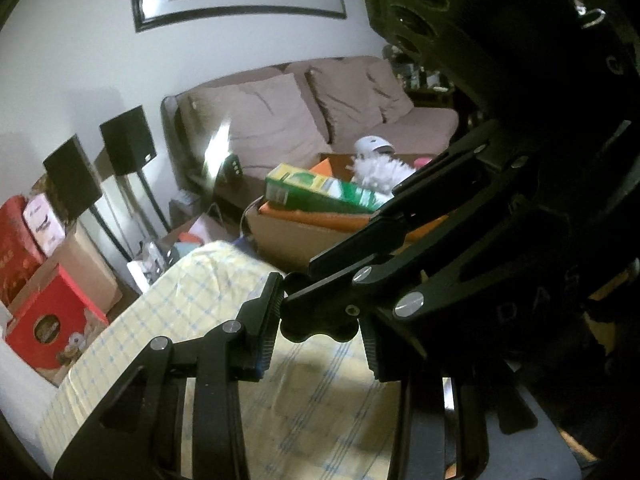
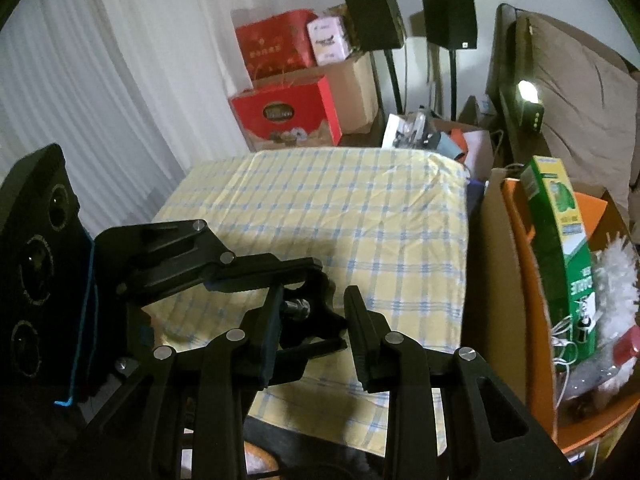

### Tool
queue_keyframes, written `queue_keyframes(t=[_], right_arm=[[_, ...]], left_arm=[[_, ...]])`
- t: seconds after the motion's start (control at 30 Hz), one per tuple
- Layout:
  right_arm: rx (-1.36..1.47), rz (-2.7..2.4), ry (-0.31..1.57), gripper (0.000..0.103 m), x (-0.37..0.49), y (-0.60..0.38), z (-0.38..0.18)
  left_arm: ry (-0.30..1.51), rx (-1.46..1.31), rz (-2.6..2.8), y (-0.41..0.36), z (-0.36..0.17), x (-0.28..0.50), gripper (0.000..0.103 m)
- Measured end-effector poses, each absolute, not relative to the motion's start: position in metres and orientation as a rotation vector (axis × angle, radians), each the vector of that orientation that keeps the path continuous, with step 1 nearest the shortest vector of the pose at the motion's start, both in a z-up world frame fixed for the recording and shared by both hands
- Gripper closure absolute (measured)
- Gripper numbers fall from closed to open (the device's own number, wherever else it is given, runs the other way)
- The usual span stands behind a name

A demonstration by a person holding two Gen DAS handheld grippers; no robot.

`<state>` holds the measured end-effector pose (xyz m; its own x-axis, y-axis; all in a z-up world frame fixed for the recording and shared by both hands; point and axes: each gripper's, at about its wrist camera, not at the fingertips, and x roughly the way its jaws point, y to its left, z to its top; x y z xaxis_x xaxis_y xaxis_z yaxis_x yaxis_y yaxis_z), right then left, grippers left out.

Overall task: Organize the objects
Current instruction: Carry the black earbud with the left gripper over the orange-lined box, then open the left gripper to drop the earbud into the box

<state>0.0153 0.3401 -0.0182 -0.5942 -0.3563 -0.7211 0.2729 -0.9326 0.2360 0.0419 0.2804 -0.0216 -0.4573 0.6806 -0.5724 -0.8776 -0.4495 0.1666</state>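
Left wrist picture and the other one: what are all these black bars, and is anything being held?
There is no robot here. A person holds one tool in each hand, and each tool has a camera that looks along its two fingers. One picture looks out from the left hand-held gripper, the other from the right hand-held gripper. The black bars at the bottom of each picture are that tool's own fingers, and the dark bulk at the side is the other tool.

Between the fingers sits a small black knob. Both tools seem to pinch it together, above a yellow checked cloth. Beside the cloth stands a cardboard box with a green carton in it.
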Motion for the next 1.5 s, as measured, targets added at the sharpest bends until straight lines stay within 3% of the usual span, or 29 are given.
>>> queue_keyframes(t=[0.43, 0.97, 1.07, 1.13, 1.3, 1.5], right_arm=[[1.062, -2.741, -0.330, 0.073, 0.042, 0.437, 0.015], [1.173, -2.881, -0.569, 0.073, 0.047, 0.538, -0.012], [1.212, -2.881, -0.600, 0.073, 0.043, 0.546, -0.023], [1.236, -2.883, -0.622, 0.073, 0.040, 0.550, -0.029], [1.346, -2.872, -0.674, 0.073, 0.031, 0.560, -0.051], [1.359, -2.877, -0.697, 0.072, 0.032, 0.564, -0.053]], left_arm=[[0.705, -0.348, 1.840, 0.394, 0.003, 0.052, 0.069], [0.677, -0.443, 1.680, 0.479, -0.040, 0.032, 0.068], [0.688, -0.482, 1.697, 0.485, -0.049, 0.027, 0.058], [0.708, -0.502, 1.745, 0.488, -0.053, 0.024, 0.025], [0.700, -0.473, 1.755, 0.472, -0.050, 0.026, 0.019], [0.664, -0.477, 1.853, 0.446, -0.041, 0.018, 0.019]])
